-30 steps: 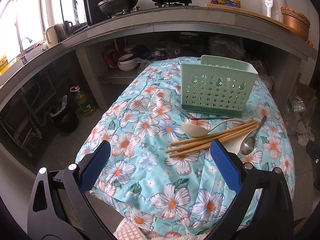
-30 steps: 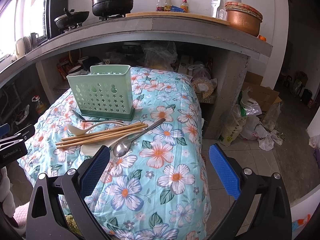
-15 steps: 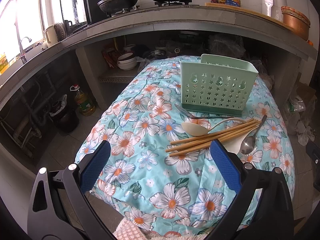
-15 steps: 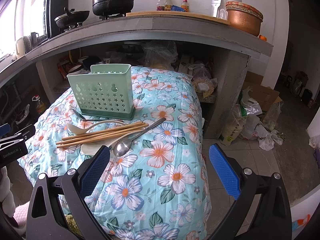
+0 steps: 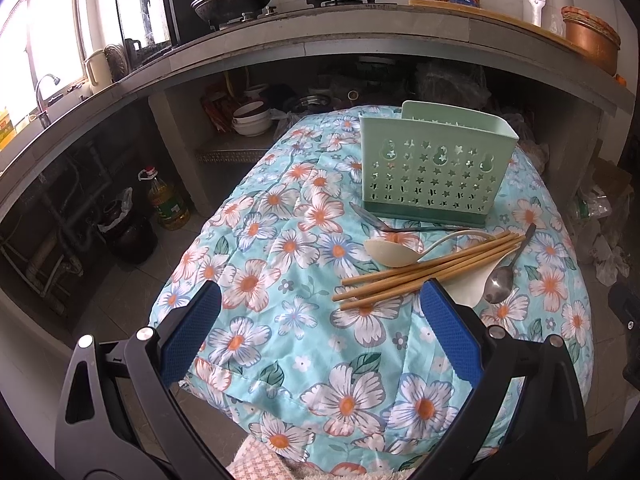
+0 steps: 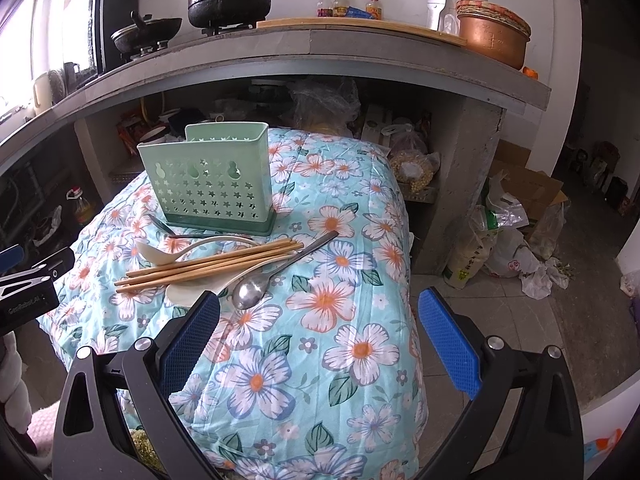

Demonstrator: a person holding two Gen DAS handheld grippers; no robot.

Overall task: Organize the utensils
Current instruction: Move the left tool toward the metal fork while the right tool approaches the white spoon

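Note:
A mint-green perforated utensil holder (image 5: 434,172) (image 6: 212,182) stands empty on a floral-covered table (image 5: 280,264) (image 6: 348,320). In front of it lie wooden chopsticks (image 5: 428,270) (image 6: 208,266), two cream plastic spoons (image 5: 390,249) (image 6: 160,254), a metal spoon (image 5: 500,276) (image 6: 256,290) and another metal utensil (image 5: 370,218) close to the holder's base. My left gripper (image 5: 320,324) is open, its right pad near the chopstick ends. My right gripper (image 6: 320,330) is open, its left pad just short of the metal spoon's bowl. Neither holds anything.
A concrete counter (image 5: 320,36) with pots, bottles and a copper pot (image 6: 492,38) runs behind the table. Bowls sit on the shelf below (image 5: 250,120). An oil bottle (image 5: 168,200) stands on the floor at left; bags and a cardboard box (image 6: 516,216) crowd the floor at right.

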